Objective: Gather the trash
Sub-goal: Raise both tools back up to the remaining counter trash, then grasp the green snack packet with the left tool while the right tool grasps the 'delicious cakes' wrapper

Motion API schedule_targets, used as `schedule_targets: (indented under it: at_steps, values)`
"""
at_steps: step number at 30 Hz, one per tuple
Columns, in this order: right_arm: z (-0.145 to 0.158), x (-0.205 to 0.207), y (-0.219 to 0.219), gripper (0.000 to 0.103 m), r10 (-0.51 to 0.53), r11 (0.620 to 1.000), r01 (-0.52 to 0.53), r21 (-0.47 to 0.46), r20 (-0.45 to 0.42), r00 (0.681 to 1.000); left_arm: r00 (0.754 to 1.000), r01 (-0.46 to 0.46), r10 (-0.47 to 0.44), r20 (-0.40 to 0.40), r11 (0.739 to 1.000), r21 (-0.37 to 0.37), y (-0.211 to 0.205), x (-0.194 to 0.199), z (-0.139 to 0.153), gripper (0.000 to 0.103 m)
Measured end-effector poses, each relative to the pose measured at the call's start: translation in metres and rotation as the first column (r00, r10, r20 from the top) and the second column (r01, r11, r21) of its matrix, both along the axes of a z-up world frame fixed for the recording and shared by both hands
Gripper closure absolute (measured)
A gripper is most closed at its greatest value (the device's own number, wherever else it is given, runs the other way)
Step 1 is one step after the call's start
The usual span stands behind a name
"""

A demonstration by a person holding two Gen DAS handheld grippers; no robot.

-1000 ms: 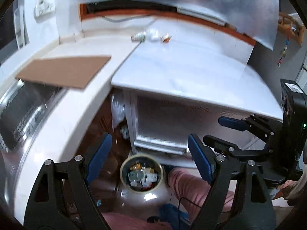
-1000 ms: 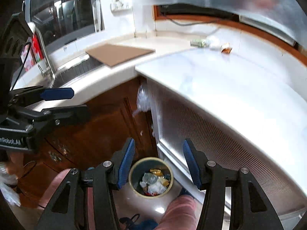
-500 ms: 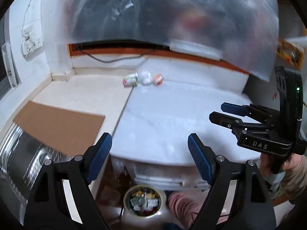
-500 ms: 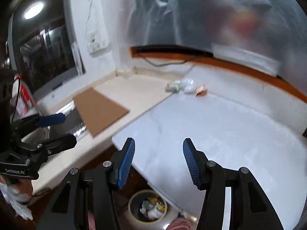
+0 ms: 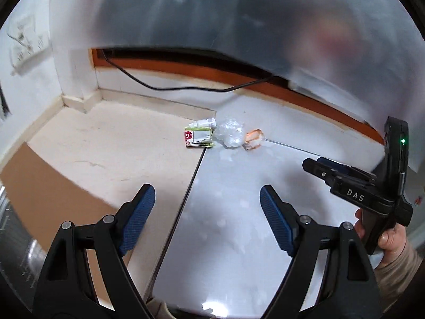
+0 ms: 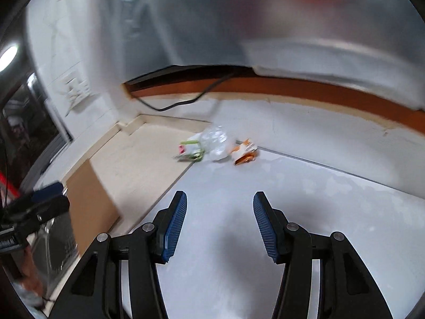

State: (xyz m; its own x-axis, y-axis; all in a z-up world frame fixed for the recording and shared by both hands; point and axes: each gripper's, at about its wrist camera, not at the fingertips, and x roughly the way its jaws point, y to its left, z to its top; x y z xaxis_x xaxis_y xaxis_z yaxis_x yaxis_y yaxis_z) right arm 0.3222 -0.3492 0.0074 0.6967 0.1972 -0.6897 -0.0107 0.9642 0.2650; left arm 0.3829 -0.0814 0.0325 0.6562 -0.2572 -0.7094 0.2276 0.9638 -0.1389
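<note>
Four bits of trash lie at the counter's (image 5: 239,212) back edge: carton (image 5: 198,138), small bottle (image 5: 205,122), plastic wad (image 5: 230,132), orange wrapper (image 5: 254,137). Left gripper (image 5: 204,210) and right gripper (image 6: 220,223) both gape empty.

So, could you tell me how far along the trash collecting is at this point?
Nothing in these views looks collected. Neither claw holds anything: the left claw and right claw are both open and empty above the white counter. Left to gather near the back wall: the green-and-white carton, the small white bottle behind it, the crumpled clear plastic and the orange wrapper.
</note>
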Motion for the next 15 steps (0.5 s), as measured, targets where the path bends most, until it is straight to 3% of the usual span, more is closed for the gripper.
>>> schedule_targets:
  at_steps: [6,12,15]
  values:
    - [-0.042,0.076,-0.028,0.050,-0.093,0.988,0.097,0.117,-0.043,0.995,0.999,-0.037,0.037,-0.038,0.999,0.006,-0.023,0.073,-0.042,0.024]
    - [-0.083,0.138,-0.035,0.050,-0.142,0.973,0.157,0.172,-0.097,0.985,0.995,-0.078,0.078,-0.059,0.997,0.007,-0.037,0.132,-0.070,0.024]
    - [-0.100,0.155,-0.036,0.058,-0.164,0.962,0.185,0.199,-0.119,0.979,0.993,-0.102,0.102,-0.064,0.995,0.003,-0.036,0.151,-0.080,0.024]
